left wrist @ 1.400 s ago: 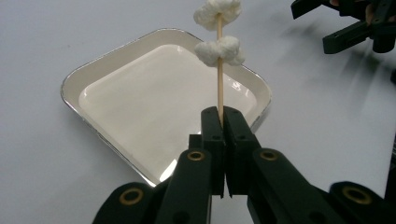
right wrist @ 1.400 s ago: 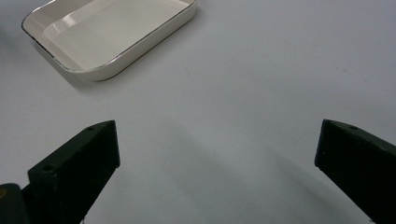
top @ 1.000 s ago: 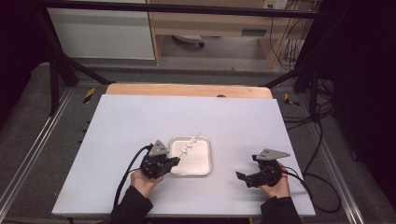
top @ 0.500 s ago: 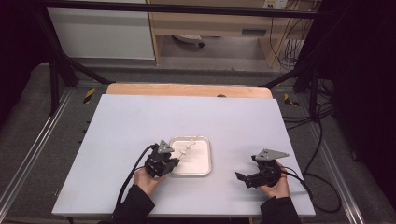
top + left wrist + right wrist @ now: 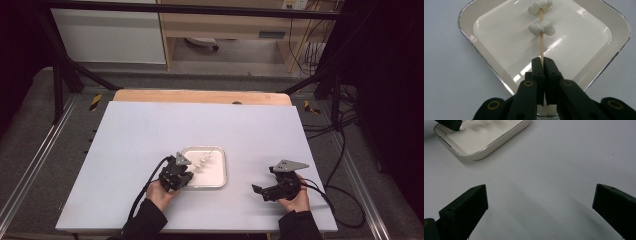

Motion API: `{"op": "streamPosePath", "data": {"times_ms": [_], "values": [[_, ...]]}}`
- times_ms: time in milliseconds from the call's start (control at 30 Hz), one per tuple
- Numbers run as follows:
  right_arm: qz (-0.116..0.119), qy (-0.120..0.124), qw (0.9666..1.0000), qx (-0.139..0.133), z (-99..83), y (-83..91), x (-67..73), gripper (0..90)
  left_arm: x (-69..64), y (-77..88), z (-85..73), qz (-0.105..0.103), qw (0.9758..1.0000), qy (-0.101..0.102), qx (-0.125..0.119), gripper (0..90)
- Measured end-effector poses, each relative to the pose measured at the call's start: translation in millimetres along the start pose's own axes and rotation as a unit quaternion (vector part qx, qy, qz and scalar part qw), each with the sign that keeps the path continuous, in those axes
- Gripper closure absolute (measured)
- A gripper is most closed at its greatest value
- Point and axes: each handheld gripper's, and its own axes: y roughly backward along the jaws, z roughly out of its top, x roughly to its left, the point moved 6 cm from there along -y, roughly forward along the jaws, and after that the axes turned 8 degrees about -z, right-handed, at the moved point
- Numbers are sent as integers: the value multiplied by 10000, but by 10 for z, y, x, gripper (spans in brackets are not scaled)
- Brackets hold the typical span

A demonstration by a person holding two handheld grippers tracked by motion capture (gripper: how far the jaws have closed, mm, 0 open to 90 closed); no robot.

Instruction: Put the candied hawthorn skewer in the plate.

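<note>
A thin wooden skewer (image 5: 541, 42) with white marshmallow pieces (image 5: 541, 27) threaded on it reaches out over a square white tray (image 5: 616, 47). My left gripper (image 5: 542, 61) is shut on the skewer's near end, above the tray's near corner. In the high view the left gripper (image 5: 185, 172) sits at the tray's (image 5: 220, 181) left edge and the skewer (image 5: 207, 157) points up and right. My right gripper (image 5: 260, 191) rests on the table to the right of the tray, its jaws wide open with bare table between them (image 5: 539, 202).
The white tabletop (image 5: 150, 130) spreads around the tray. A wooden board edge (image 5: 200, 96) runs along the table's far side. Black cables (image 5: 145, 192) trail from both grippers toward the front edge. The tray's corner (image 5: 481, 155) lies left of the right gripper.
The left gripper has shifted a little to the right, over the tray's left edge, carrying the skewer lower across the tray. The right gripper has stayed put.
</note>
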Motion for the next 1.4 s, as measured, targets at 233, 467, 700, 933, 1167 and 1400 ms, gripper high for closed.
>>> {"op": "streamPosePath", "data": {"times_ms": [233,467,700,933,1167,1400], "values": [[0,14,10000,18,-5,2,2,6,-28,-22,19,35,10000,-63,6,873],[-4,43,10000,27,-8,-3,-1,5,-31,2,24,1,9999,-123,-21,795],[-6,38,10000,33,-11,-1,-1,6,-20,109,37,-23,9993,-348,-108,583],[7,17,10000,30,-10,-1,5,5,27,222,-10,-95,9993,-344,-76,364],[1,7,10000,27,-8,2,2,6,105,342,-112,-73,9994,-339,-83,227],[11,-7,10000,24,-7,2,5,5,238,493,-275,-59,9993,-348,-104,133]]}}
